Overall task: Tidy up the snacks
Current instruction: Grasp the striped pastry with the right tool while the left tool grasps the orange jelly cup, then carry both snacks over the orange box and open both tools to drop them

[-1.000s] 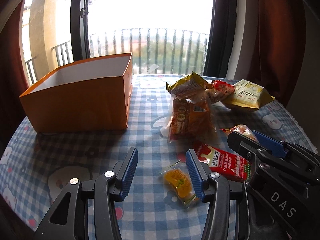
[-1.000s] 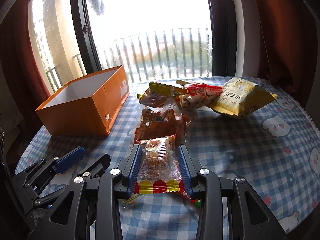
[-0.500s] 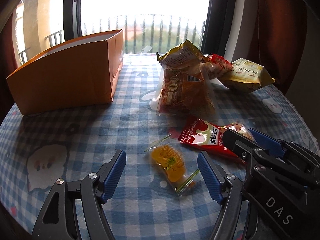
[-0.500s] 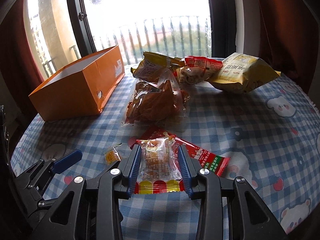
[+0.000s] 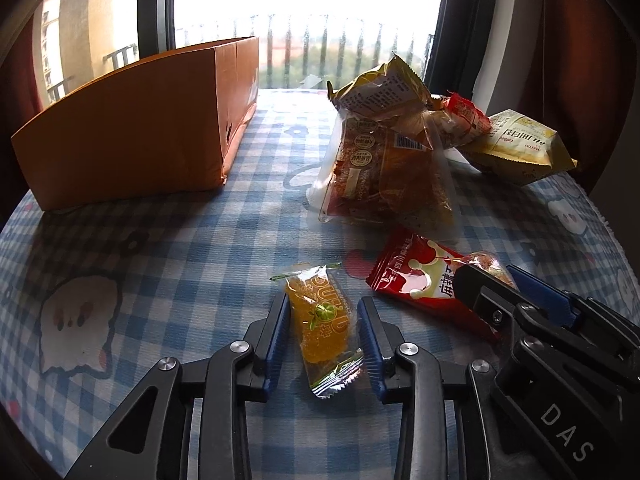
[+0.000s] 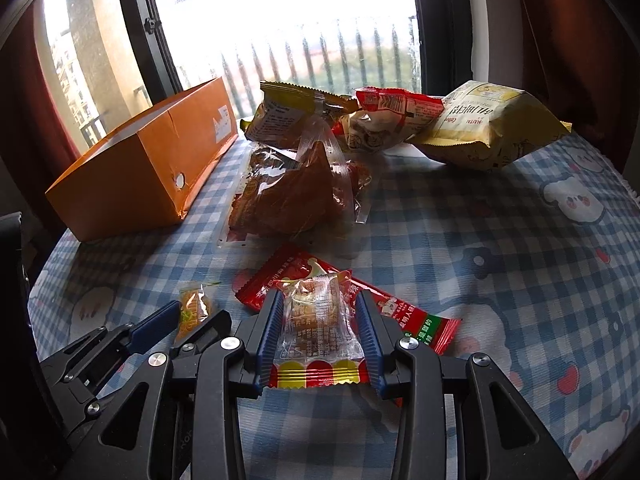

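Blue-and-white checked cloth with cartoon animals covers the tabletop (image 5: 168,248) in front of a bright window. Left tongs (image 5: 323,330) have just been closing, and their blue pads now pinch a small orange jelly sweet (image 5: 322,322) in a clear wrapper, which lies on the cloth between them. Right tongs (image 6: 320,330), just beside the left ones, are pressed against a clear-wrapped biscuit packet (image 6: 318,328) with a red and yellow striped end, held between the pads. Under that packet, flat on the cloth, lies a long red snack packet (image 6: 416,320). Farther back, near the middle of the tabletop, rests a clear bag of brown pastry (image 5: 384,172). Behind it, a yellow-brown packet (image 5: 380,88), a red and clear packet (image 6: 388,118) and a pale yellow bag (image 6: 484,128) lie heaped together by the window. An open orange cardboard box (image 5: 132,132) stands on the cloth at the left, well apart from both tongs
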{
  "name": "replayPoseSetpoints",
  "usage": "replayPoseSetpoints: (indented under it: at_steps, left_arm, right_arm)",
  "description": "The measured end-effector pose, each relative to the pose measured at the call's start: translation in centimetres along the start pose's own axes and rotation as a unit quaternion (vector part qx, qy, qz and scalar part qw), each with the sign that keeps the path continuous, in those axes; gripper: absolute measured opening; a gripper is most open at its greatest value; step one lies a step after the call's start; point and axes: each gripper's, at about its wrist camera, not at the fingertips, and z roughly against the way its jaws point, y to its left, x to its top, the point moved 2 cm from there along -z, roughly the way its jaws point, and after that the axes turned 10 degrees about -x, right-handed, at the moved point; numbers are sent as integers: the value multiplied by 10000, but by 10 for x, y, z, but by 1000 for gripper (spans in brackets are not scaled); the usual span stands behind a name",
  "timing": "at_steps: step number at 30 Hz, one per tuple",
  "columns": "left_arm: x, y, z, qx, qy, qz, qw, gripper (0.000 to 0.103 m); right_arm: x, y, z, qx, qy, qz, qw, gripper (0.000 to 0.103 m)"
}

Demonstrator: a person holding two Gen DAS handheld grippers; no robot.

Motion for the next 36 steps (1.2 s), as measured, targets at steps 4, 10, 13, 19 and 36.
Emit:
replayPoseSetpoints:
  at_steps: [4, 10, 13, 19, 36]
  left_arm:
    - [1, 1, 3, -26, 6, -2, 10000, 31]
    - [7, 2, 20, 29, -192, -76, 9998, 31]
    - [10, 3, 32, 51, -264, -84, 9996, 31]
    - [24, 3, 64, 158, -612, -120, 9979, 31]
    - [92, 19, 136, 336, -1444, -262, 9886, 31]
  right_arm:
    - [1, 3, 1, 23, -21, 7, 10000, 41]
    - [5, 8, 15, 84, -183, 19, 9998, 41]
    - [8, 12, 24, 118, -260, 20, 9996, 41]
    - [22, 22, 51, 207, -560, 72, 9982, 41]
    - [90, 72, 107, 516, -1390, 363, 9883, 41]
